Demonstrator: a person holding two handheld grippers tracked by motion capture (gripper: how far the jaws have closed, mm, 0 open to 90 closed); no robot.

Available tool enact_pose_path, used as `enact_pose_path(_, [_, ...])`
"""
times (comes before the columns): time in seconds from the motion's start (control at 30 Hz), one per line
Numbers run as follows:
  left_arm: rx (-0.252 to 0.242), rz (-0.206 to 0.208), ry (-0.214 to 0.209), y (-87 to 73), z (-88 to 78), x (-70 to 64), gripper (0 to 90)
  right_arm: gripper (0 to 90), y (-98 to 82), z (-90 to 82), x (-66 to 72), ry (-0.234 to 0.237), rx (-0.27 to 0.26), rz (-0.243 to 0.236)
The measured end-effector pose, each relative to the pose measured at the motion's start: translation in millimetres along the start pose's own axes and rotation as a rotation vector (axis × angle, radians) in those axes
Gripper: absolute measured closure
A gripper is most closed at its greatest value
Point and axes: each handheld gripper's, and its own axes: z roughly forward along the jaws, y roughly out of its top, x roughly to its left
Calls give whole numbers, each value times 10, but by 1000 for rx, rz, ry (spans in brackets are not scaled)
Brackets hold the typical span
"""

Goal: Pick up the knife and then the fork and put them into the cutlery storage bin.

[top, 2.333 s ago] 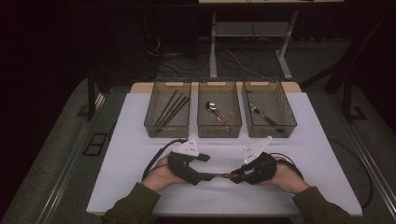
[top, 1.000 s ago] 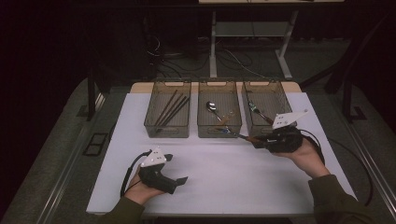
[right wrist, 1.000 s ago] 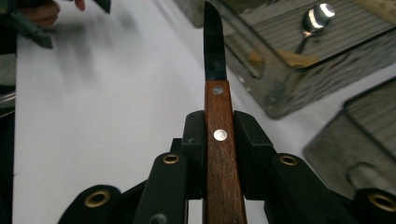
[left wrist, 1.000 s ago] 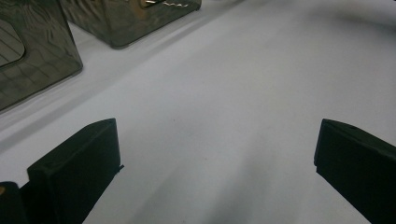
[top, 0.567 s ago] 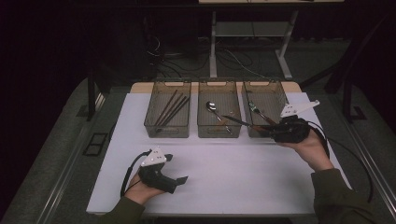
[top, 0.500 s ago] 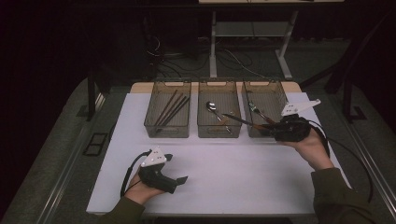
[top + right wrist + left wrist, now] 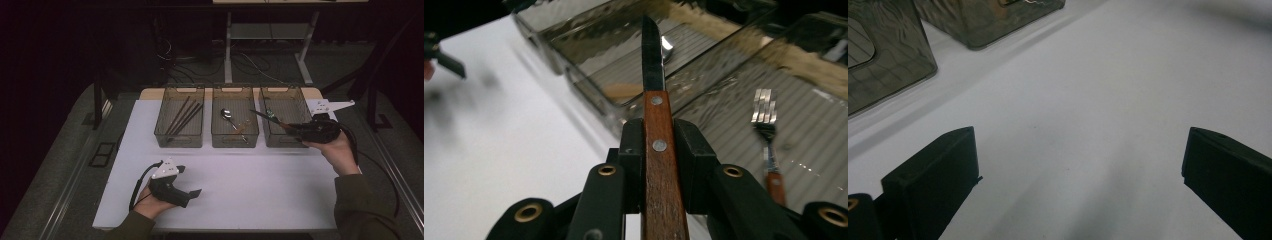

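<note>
Knife clamped by handle in right gripper; left gripper open, idle; lower blade flat into middle tray beside spoon.

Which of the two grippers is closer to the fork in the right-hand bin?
The right gripper: it holds a knife over the fork's bin. The left gripper rests on the table's near edge, far from it.

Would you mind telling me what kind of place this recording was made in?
Most likely a lab or recording studio, not a kitchen: a white table stands on dark flooring, three clear bins of cutlery sit in a tidy row, and loose cables lie under a desk frame behind.
</note>
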Motion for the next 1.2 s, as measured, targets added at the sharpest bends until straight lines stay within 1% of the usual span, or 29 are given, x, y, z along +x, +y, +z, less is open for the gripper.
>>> enact_pose_path(0.13, [0, -1, -1, 0, 0, 1, 10, 749, 11, -48, -81, -43, -9, 14])
enact_pose_path(0.3, [5, 0, 2, -2, -2, 0, 12, 750, 13, -87, -185, -101, -7, 35])
enact_pose_path(0.37, [6, -2, 4, -3, 1, 0, 11, 750, 12, -96, -236, -129, 1, 49])
enact_pose_path(0.43, [6, -3, 3, -3, 2, 0, 11, 749, 6, -96, -297, -139, -5, 79])
enact_pose_path(0.47, [6, -3, 3, -3, 2, 1, 11, 749, 5, -90, -330, -149, 3, 94])
enact_pose_path(0.5, [5, -3, 3, -3, 2, 1, 12, 750, 7, -82, -354, -160, 4, 95])
enact_pose_path(0.53, [6, -3, 3, -3, 1, 1, 11, 750, 9, -72, -379, -168, 12, 106])
enact_pose_path(0.67, [7, -4, 6, -4, 12, -6, 12, 749, 37, -23, -473, -213, 34, 126])
enact_pose_path(0.73, [15, 4, 6, -3, 12, -9, 12, 749, 49, 13, -510, -228, 40, 144])
enact_pose_path(0.87, [14, 3, 7, -3, 11, -10, 12, 749, 73, 122, -582, -272, 76, 164])
enact_pose_path(0.93, [11, 0, 6, -4, 11, -10, 12, 749, 76, 171, -616, -284, 96, 160])
enact_pose_path(1.1, [14, 4, 4, -2, 14, -11, 12, 749, 67, 312, -701, -306, 114, 182])
enact_pose_path(1.2, [16, 4, 3, -3, 16, -13, 12, 749, 73, 395, -748, -323, 131, 188])
